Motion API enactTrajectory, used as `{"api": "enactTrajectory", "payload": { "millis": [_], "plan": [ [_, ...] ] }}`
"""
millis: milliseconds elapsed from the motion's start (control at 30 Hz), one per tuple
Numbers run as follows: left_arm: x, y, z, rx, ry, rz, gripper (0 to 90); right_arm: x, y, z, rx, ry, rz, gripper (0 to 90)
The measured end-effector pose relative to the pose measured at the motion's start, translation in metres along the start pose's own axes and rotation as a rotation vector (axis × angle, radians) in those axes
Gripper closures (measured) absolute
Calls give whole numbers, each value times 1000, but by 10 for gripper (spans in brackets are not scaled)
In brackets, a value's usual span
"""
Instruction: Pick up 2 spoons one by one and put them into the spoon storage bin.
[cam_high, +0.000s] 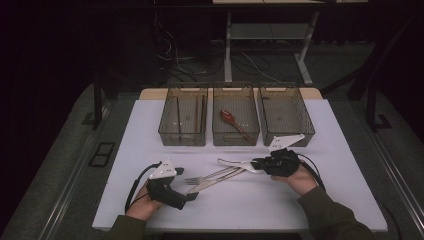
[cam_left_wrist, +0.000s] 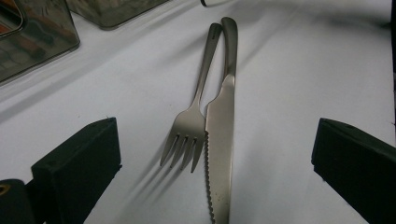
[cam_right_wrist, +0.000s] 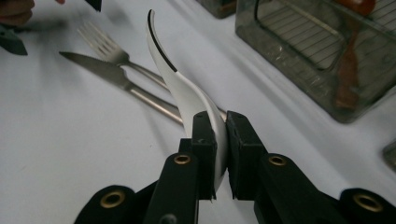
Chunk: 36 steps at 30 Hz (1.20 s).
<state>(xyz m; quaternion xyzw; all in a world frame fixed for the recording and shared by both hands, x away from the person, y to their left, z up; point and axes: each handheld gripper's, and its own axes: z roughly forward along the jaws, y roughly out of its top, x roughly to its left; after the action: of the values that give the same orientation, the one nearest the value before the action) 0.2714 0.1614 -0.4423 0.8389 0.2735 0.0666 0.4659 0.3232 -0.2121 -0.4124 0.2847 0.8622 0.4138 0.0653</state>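
Right gripper view: I'm seeing the right gripper (cam_right_wrist: 218, 140) jaws pinching the white spoon (cam_right_wrist: 187, 93) edge-on, just above the table (cam_right_wrist: 70, 154). Looking light, stiff, glossy, likely slippery; I'm judging a mid-handle hold safer. Left gripper (cam_left_wrist: 215, 158) jaws are standing spread around fork (cam_left_wrist: 187, 135) and knife (cam_left_wrist: 219, 140).

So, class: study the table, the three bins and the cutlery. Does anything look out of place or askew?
Nothing is spilled or damaged. The metal fork and serrated metal knife lie loose on the white table, handles crossing, outside the three clear bins. Just one red-brown spoon sits binned. The right gripper holds a curved white spoon.
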Motion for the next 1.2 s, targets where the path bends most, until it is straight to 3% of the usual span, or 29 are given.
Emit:
{"api": "enactTrajectory", "payload": {
  "millis": [700, 1200],
  "plan": [
    [0, 1, 1, 3, 10, 7, 5, -24, 32, -25, -140, -60, 40, 820],
    [0, 1, 0, 1, 10, 20, 5, -43, 58, -21, -183, -120, 45, 820]
  ]
}}
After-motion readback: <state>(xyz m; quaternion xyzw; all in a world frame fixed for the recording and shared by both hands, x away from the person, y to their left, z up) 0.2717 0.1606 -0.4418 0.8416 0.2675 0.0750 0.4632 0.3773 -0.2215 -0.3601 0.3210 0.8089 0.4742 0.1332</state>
